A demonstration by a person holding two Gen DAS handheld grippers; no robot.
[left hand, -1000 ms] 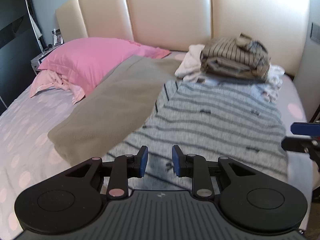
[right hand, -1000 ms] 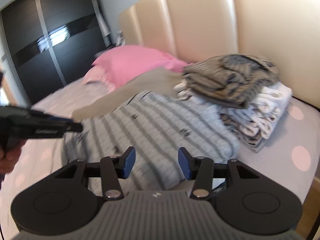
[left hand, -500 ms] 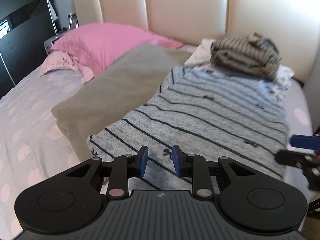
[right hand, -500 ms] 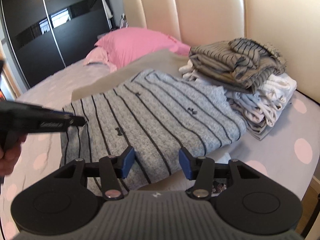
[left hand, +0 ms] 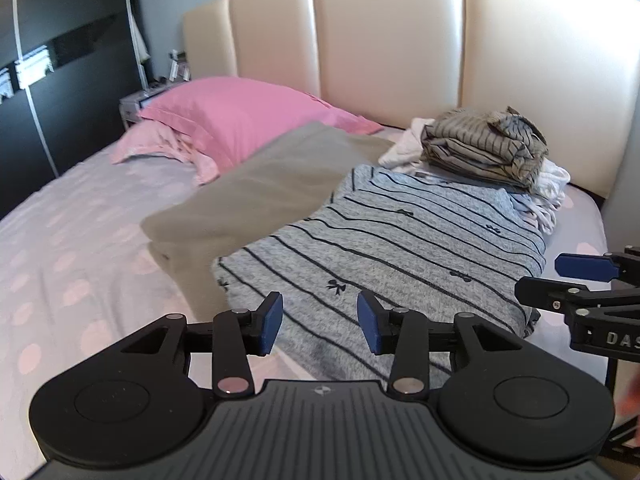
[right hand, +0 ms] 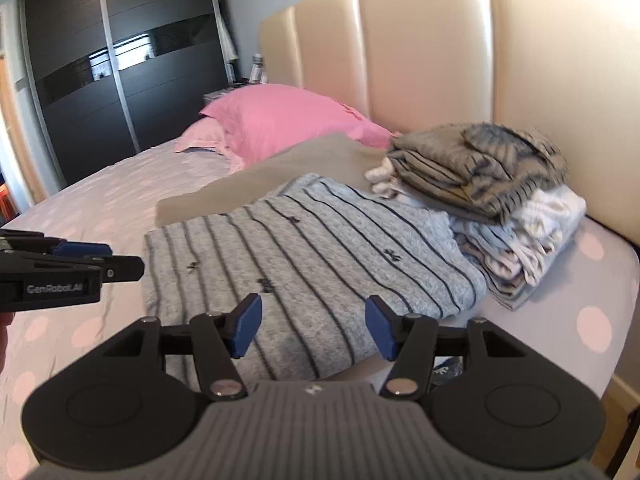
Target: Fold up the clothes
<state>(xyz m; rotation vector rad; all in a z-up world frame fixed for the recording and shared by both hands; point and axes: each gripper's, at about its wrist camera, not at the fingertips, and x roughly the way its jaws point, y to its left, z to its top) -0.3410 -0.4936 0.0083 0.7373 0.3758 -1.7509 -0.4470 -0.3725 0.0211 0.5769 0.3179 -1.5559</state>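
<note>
A: So, where does your grey striped top (left hand: 400, 252) sit?

B: Folded flat on the dotted bedsheet (left hand: 80, 248), part of it over the taupe blanket (left hand: 256, 196), its far end touching the pile of folded clothes (right hand: 480, 176) by the headboard (left hand: 392, 40).

A: And your claws?

B: Your left gripper (left hand: 319, 322) has just been opening, nothing between its jaws. Your right gripper (right hand: 313, 326) has been opening too, wide and empty, above the top's near edge.

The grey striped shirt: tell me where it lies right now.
The grey striped shirt lies flat on the bed's near right part in both wrist views, its left edge over the taupe blanket, its far end against the pile of folded clothes by the headboard.
</note>
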